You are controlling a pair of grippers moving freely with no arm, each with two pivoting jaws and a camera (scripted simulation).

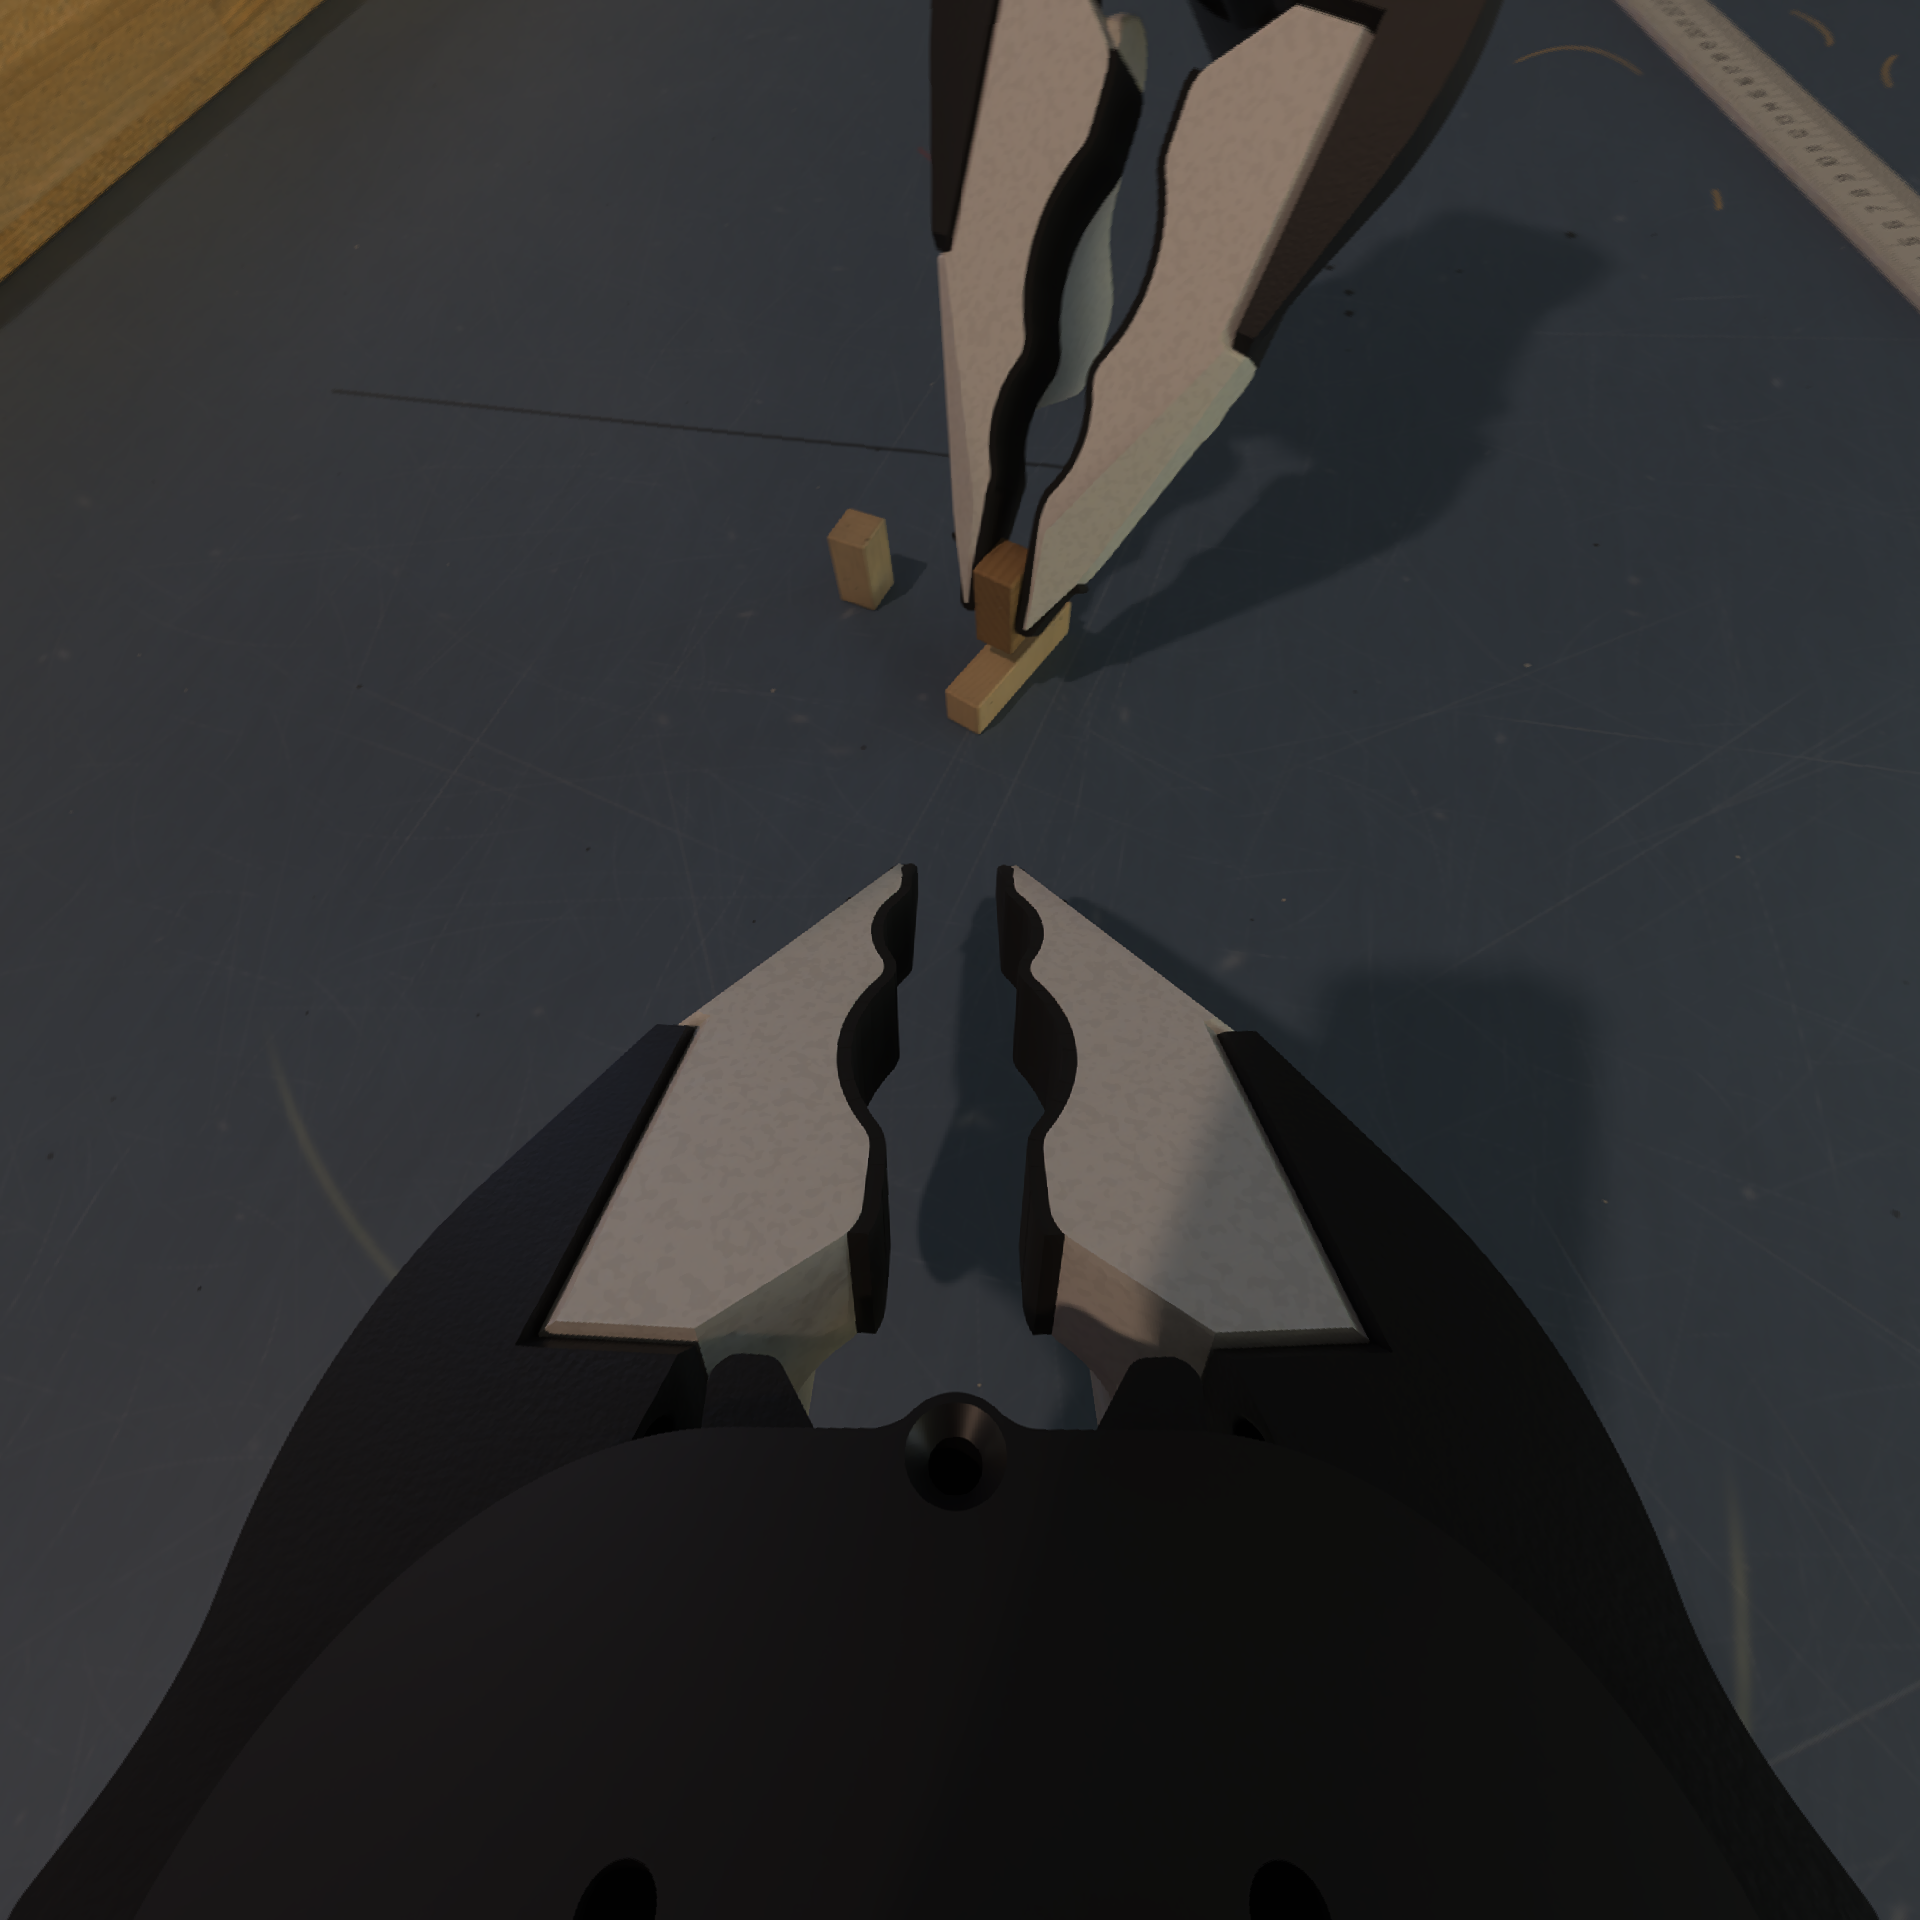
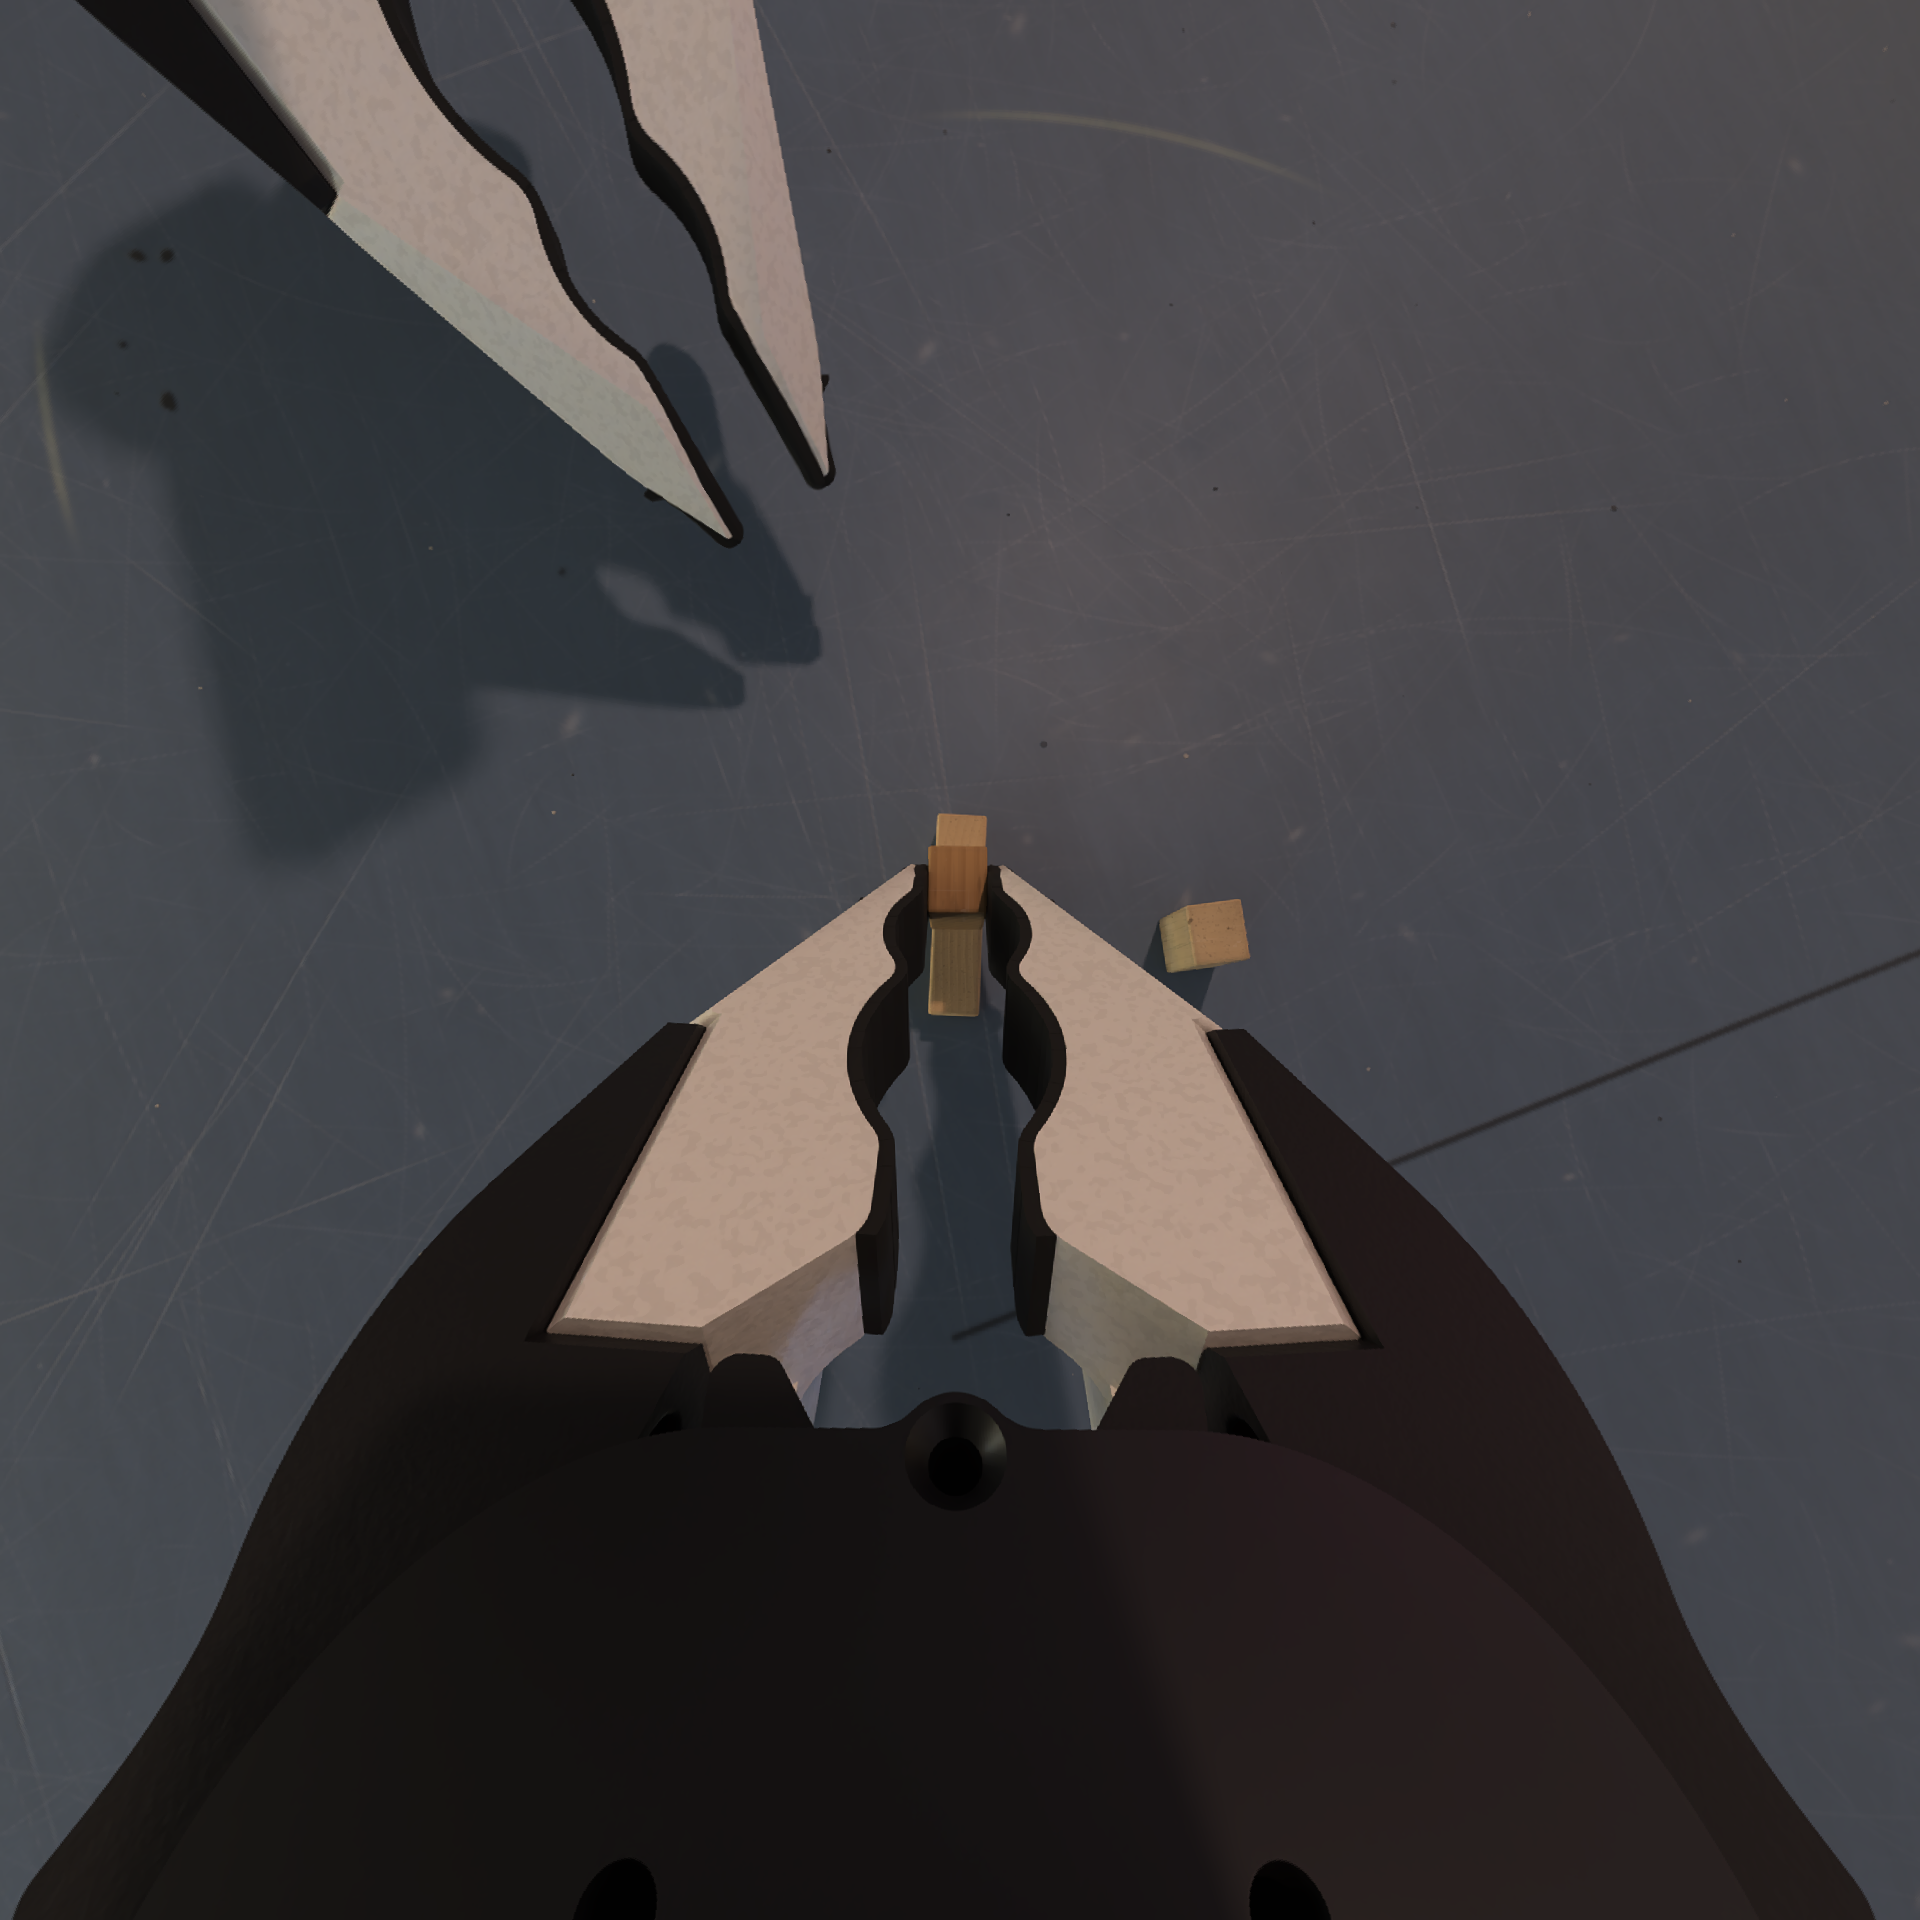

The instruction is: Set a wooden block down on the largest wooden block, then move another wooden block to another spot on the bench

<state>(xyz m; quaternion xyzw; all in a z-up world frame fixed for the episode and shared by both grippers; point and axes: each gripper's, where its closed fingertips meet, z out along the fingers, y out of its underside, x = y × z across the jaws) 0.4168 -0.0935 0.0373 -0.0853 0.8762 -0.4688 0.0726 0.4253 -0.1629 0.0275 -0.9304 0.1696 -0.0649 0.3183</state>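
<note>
A long pale wooden block lies flat on the dark bench mat. My right gripper reaches down from above and is shut on a small darker brown block, whose bottom meets the long block's top. In the right wrist view, the brown block sits between my right gripper's fingertips, with the long block under it. A second small pale block stands apart to the left, and it also shows in the right wrist view. My left gripper hovers nearer, slightly open and empty.
A steel ruler lies along the far right, with wood shavings near it. A wooden plank borders the far left. A thin dark line crosses the mat behind the blocks. My left gripper hangs beyond the blocks in the right wrist view.
</note>
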